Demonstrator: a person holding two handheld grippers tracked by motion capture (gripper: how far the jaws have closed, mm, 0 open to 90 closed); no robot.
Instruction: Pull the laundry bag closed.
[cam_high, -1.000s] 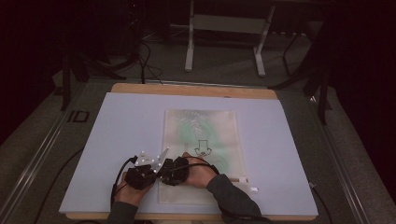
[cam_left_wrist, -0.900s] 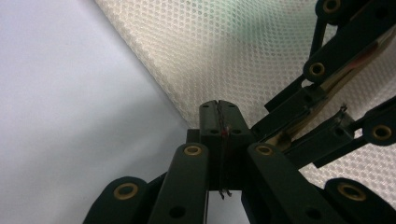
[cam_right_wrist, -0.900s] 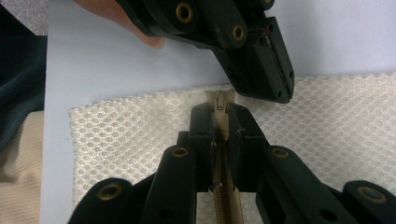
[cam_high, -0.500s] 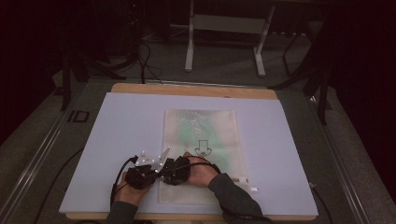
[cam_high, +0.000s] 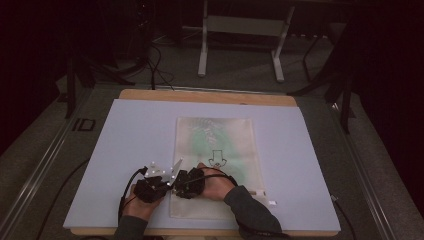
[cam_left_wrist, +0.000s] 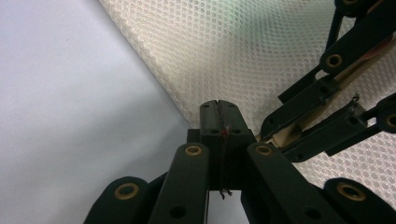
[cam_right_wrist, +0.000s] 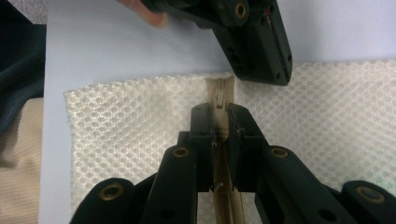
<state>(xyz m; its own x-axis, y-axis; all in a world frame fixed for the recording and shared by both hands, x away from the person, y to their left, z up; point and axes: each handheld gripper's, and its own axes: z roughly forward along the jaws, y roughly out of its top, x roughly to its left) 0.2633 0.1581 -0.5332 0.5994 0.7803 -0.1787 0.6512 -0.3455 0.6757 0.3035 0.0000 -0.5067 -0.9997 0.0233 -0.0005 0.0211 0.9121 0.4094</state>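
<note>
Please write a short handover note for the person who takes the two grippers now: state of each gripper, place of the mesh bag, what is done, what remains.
Left gripper: shut at the near left edge of the white mesh zipper bag, apparently pinching it.
Right gripper: shut on the beige zipper tape, just behind the slider.
Bag: flat on the pale blue table sheet.
Done: both grips set near the zipper's end.
Left: probably run the slider along the zipper.

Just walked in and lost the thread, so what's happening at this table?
A person is working on a white mesh bag lying flat on the table, a gripper in each hand. Both sit at the bag's near left corner. The right gripper is shut on the beige zipper, just behind its slider. The left gripper is shut right at the bag's edge; whether it pinches mesh isn't clear.
</note>
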